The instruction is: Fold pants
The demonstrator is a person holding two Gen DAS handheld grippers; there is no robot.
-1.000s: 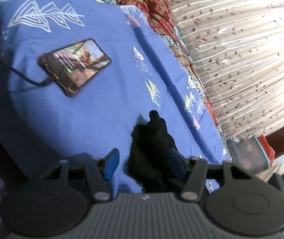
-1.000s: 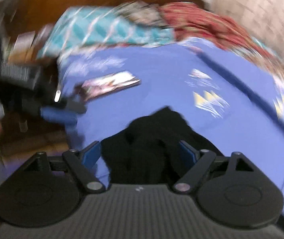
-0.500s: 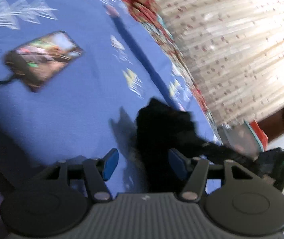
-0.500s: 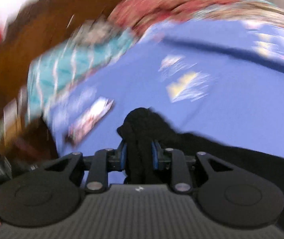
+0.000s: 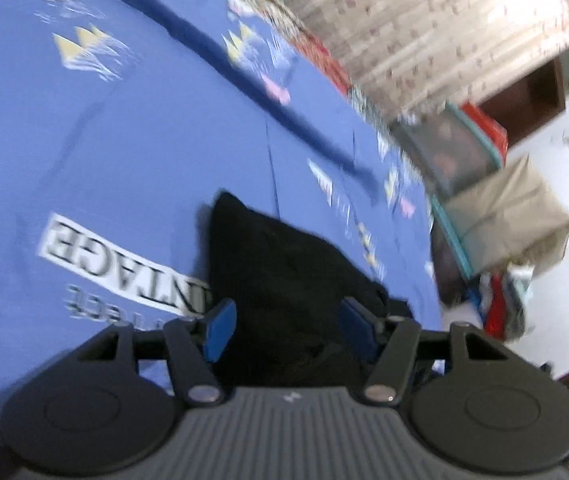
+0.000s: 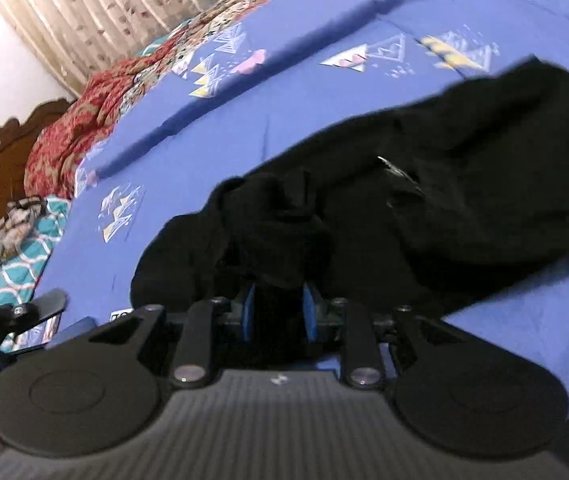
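The bed point(image 6: 244, 100) carries a blue printed sheet point(image 5: 124, 140); the black pants point(image 6: 484, 184) lie rumpled across it, near its front edge; the right claw point(image 6: 278, 312) is pinched tight on a bunched wad of them, its blue pads almost meeting; the left claw point(image 5: 284, 328) stands wide open astride another dark fold, gripping nothing. The risk, as I judge it: only one end is held, so a pull could drag the cloth into a heap rather than spread it; the thick wad might slip free. Around: a red quilt point(image 6: 68, 136) and a curtain point(image 6: 104, 12) at the far side; a box point(image 5: 512, 216) beside the bed; nothing sits on the pants.
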